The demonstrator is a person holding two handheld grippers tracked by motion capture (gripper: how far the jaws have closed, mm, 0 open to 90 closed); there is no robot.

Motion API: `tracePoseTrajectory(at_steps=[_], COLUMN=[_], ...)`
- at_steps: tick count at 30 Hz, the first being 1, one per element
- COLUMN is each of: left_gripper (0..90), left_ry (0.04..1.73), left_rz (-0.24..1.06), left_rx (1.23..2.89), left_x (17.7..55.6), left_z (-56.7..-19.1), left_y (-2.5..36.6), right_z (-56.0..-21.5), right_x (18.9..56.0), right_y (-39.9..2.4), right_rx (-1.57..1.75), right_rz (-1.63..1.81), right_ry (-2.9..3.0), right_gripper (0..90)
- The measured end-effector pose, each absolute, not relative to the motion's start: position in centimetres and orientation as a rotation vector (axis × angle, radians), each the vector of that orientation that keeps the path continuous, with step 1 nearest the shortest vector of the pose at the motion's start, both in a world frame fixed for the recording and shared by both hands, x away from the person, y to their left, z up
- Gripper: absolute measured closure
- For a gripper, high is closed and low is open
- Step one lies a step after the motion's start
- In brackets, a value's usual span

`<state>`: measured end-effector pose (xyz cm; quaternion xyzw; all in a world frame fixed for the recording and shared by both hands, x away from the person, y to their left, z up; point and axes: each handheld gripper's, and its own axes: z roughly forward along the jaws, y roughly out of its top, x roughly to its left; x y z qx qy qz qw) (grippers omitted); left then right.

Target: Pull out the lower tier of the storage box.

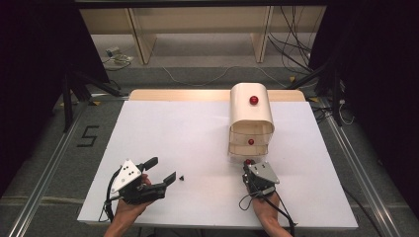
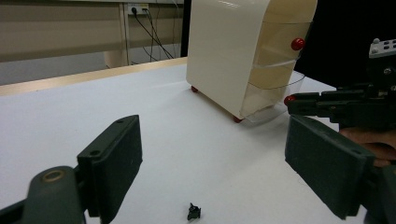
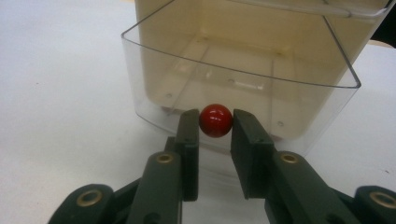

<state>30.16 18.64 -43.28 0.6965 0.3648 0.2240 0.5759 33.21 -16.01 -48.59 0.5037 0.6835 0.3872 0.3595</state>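
Right hand-held gripper (image 3: 215,128) clamps the bottom drawer's red knob (image 3: 215,120), drawer (image 3: 243,84) pulled open. Left hand-held gripper (image 2: 210,158) gapes empty over a small black part (image 2: 193,212); next, likely pick it up.

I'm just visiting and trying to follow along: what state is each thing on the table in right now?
Bottom drawer: pulled out, empty.
Red knob: clamped between the right gripper's jaws.
Middle drawer: pushed in.
Top drawer: pushed in.
Drawer cabinet: upright on the table.
Left gripper: jaws wide open, holding nothing.
Small black part: lying loose on the table before the left gripper.
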Motion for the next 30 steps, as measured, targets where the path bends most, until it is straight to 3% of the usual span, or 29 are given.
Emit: tracePoseTrajectory(at_steps=[5,13,30], left_gripper=[18.7,18.7,18.7], left_ry=[0.853,0.854,0.849], left_rz=[0.526,0.525,0.524], left_rx=[1.633,1.631,1.638], left_x=[30.2,30.1,30.1], left_z=[-43.3,-43.3,-43.3], left_y=[18.6,18.6,18.6], right_z=[-48.5,-47.5,-45.6], right_x=[33.2,33.2,32.5], right_y=[-16.1,-18.2,-19.0], right_rx=[1.305,1.36,1.25], right_rz=[0.993,1.103,1.167], right_ry=[1.773,1.805,1.942], right_gripper=[71.7,57.8,45.2])
